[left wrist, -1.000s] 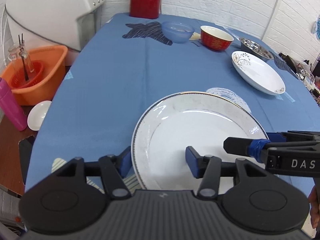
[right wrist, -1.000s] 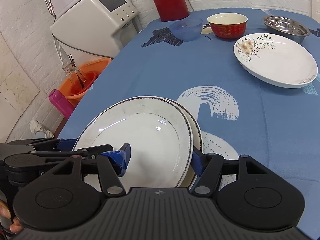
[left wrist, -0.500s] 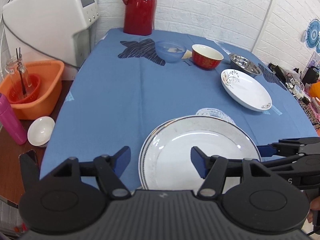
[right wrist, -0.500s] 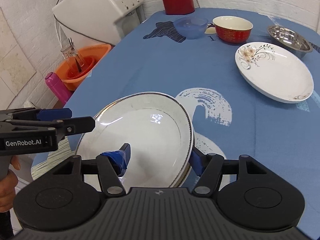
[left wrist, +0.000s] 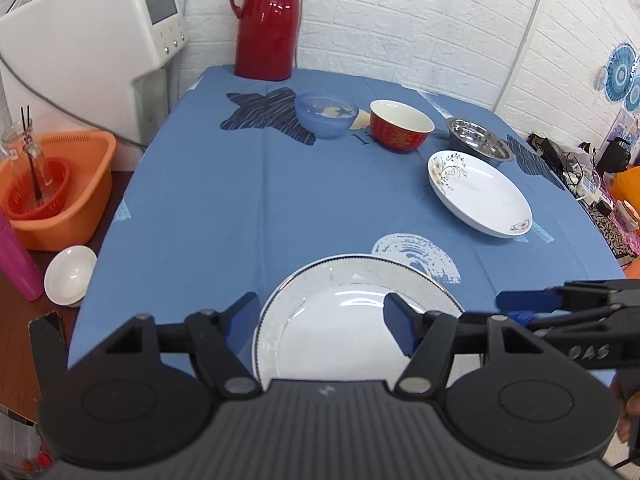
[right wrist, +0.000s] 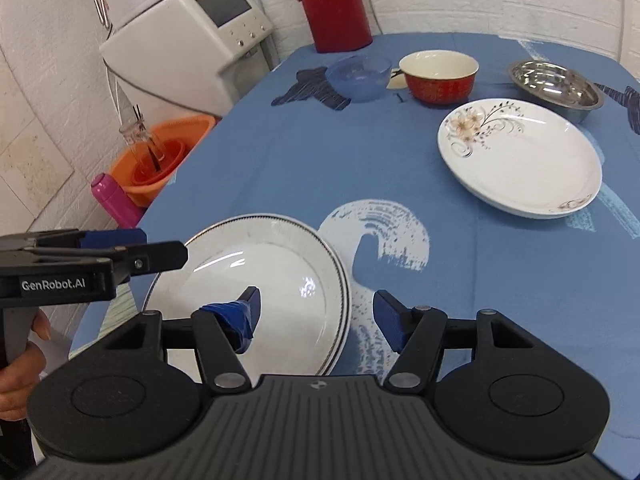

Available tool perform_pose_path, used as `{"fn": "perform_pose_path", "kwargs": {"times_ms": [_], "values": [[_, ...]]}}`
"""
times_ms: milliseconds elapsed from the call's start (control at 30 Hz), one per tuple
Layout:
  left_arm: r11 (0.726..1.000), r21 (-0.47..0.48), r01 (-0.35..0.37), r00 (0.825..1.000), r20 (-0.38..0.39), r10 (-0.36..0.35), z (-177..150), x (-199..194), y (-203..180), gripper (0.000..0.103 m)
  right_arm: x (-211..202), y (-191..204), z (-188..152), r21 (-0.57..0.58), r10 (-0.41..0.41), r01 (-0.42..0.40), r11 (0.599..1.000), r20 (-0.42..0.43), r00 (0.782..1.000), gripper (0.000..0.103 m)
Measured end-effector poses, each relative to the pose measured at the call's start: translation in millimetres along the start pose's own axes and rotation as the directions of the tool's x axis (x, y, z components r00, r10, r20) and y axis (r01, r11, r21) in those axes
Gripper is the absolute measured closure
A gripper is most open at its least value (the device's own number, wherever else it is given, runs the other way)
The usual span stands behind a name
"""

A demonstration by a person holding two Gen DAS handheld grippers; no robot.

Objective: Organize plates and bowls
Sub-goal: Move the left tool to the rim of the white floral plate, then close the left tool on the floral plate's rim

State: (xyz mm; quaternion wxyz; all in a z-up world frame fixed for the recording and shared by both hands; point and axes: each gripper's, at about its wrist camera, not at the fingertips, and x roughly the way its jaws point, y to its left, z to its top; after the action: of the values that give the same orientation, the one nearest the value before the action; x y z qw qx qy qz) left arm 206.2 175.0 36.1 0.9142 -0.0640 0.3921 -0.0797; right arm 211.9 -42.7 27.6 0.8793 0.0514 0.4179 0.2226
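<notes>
Two white plates with dark beaded rims [left wrist: 352,312] [right wrist: 272,276] lie stacked at the near edge of the blue table. My left gripper [left wrist: 320,320] is open and hovers over the stack's left rim, holding nothing. My right gripper [right wrist: 318,312] is open too, its fingers either side of the stack's right rim from above. Each gripper shows in the other's view: the right gripper [left wrist: 532,304] and the left gripper [right wrist: 120,248]. Farther back sit a floral plate [left wrist: 480,196] [right wrist: 520,160], a red bowl [left wrist: 400,124] [right wrist: 440,76], a blue bowl [left wrist: 326,114] [right wrist: 360,76] and a steel bowl [left wrist: 480,144] [right wrist: 556,84].
A red thermos [left wrist: 266,20] stands at the table's far edge. Left of the table are a white appliance [left wrist: 92,48], an orange basin [left wrist: 60,192], a pink bottle [left wrist: 16,264] and a small white bowl [left wrist: 70,276]. The blue tablecloth [left wrist: 220,208] is bare in the middle.
Both grippers have drawn back and up from the plates. The upper plate, offset a second ago, now lies squarely on the lower one.
</notes>
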Motion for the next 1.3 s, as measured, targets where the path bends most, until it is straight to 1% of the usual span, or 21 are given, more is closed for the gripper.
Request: {"fn": "perform_pose_path", "kwargs": {"times_ms": [67,167,267,367,467,600,733,800,867,900,933,967,1033,1067,1133,1233,1300], "values": [[1.000,-0.011,0.017,1.000,-0.016,-0.017,4,5,-2,0.037,-6,-14,1,0.044,0.004,-0.005,0.999,0.021,1.000,0.055],[0.999,-0.003,0.042,0.999,-0.035,-0.042,9,12,-10,0.037,-12,-41,0,0.114,-0.007,0.005,0.993,0.017,1.000,0.055],[0.998,0.019,0.055,0.998,-0.041,-0.054,18,21,-24,0.037,-21,-70,-1,0.161,-0.063,0.061,0.985,0.011,0.998,0.054],[0.997,0.006,0.081,0.995,-0.057,-0.081,33,37,-38,0.037,-29,-102,3,0.215,-0.122,0.114,0.970,0.020,0.992,0.054],[0.994,-0.009,0.108,0.991,-0.082,-0.108,57,65,-57,0.037,-30,-136,14,0.287,-0.179,0.159,0.945,0.046,0.983,0.053],[0.991,-0.001,0.137,0.983,-0.120,-0.136,90,110,-86,0.036,-14,-171,40,0.335,-0.237,0.205,0.920,0.057,0.970,0.053],[0.986,0.010,0.169,0.974,-0.157,-0.166,111,157,-111,0.035,14,-196,63,0.357,-0.242,0.211,0.910,0.045,0.969,0.053],[0.989,0.015,0.150,0.973,-0.182,-0.145,119,182,-123,0.035,29,-202,74,0.333,-0.250,0.229,0.915,0.022,0.968,0.053],[0.989,0.026,0.145,0.969,-0.206,-0.136,125,202,-130,0.035,45,-202,85,0.281,-0.276,0.268,0.922,-0.014,0.961,0.053],[0.990,0.029,0.138,0.968,-0.218,-0.128,126,209,-133,0.035,50,-203,88,0.258,-0.277,0.272,0.927,-0.017,0.961,0.053],[0.990,0.032,0.134,0.966,-0.227,-0.123,127,216,-135,0.035,54,-204,90,0.241,-0.262,0.259,0.936,-0.018,0.965,0.053],[0.990,0.036,0.135,0.965,-0.232,-0.123,127,220,-137,0.035,58,-206,92,0.227,-0.240,0.239,0.944,-0.026,0.970,0.053],[0.990,0.040,0.135,0.963,-0.242,-0.121,127,229,-140,0.035,65,-206,94,0.207,-0.217,0.222,0.953,-0.049,0.975,0.051],[0.990,0.043,0.133,0.962,-0.248,-0.119,126,232,-142,0.035,67,-205,94,0.190,-0.213,0.217,0.958,-0.039,0.976,0.051],[0.989,0.052,0.139,0.961,-0.249,-0.122,127,235,-143,0.035,70,-202,97,0.157,-0.220,0.224,0.962,-0.048,0.974,0.049],[0.990,0.049,0.134,0.960,-0.253,-0.118,125,238,-143,0.035,70,-199,97,0.137,-0.229,0.234,0.963,-0.053,0.972,0.049],[0.990,0.052,0.132,0.963,-0.245,-0.116,124,239,-141,0.038,70,-199,96,0.118,-0.228,0.233,0.965,-0.056,0.972,0.049]]}}
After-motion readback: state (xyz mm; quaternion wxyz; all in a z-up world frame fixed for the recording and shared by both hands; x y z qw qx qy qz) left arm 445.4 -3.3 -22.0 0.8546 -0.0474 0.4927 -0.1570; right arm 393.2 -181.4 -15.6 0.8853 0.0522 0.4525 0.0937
